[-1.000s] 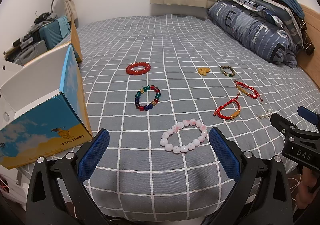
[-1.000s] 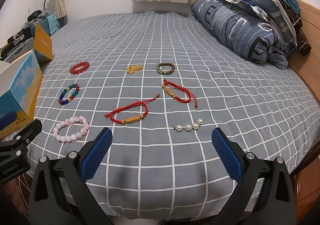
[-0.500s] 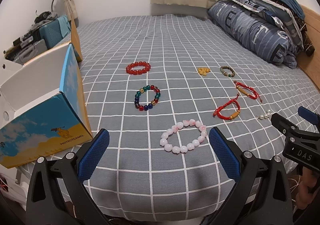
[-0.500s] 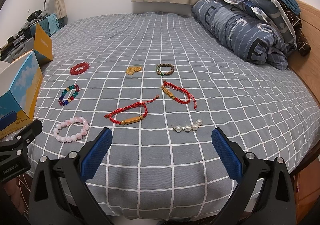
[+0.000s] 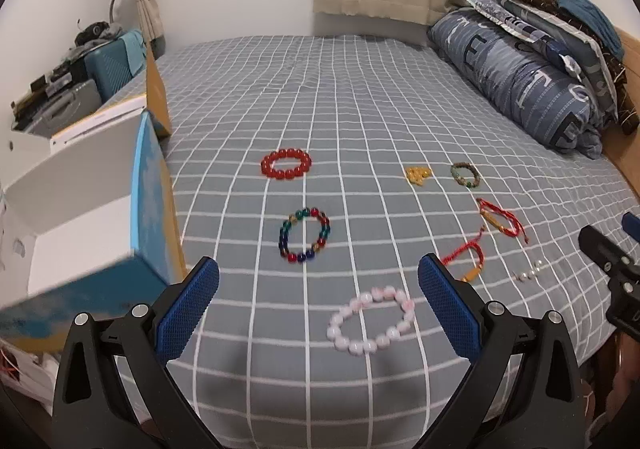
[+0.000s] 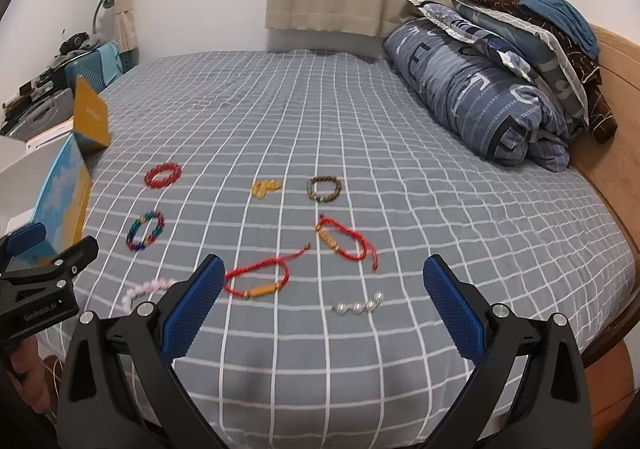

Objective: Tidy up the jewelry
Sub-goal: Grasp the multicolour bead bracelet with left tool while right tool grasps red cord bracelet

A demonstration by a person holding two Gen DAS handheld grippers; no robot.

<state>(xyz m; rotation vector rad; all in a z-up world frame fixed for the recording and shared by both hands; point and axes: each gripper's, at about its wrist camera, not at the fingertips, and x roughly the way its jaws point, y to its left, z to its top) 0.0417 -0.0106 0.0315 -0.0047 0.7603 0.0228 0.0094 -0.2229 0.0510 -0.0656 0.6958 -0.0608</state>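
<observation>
Several pieces of jewelry lie on the grey checked bed. A pink bead bracelet (image 5: 371,323) lies between my left gripper's (image 5: 318,303) open fingers, just ahead. Beyond it are a multicolour bead bracelet (image 5: 305,235) and a red bead bracelet (image 5: 286,164). My right gripper (image 6: 320,301) is open and empty above a red cord bracelet (image 6: 258,281) and a pearl piece (image 6: 359,305). A second red cord bracelet (image 6: 344,243), a yellow piece (image 6: 265,188) and a brown bead bracelet (image 6: 324,188) lie farther back.
An open blue and yellow box (image 5: 80,233) with a white inside stands at the bed's left edge. Rolled bedding and pillows (image 6: 492,89) lie at the back right by a wooden headboard (image 6: 616,121). Cases and clutter (image 5: 80,65) sit at the far left.
Both grippers have moved forward over the bed, closer to the jewelry. The pink bracelet now lies between my left fingers. Both stay open.
</observation>
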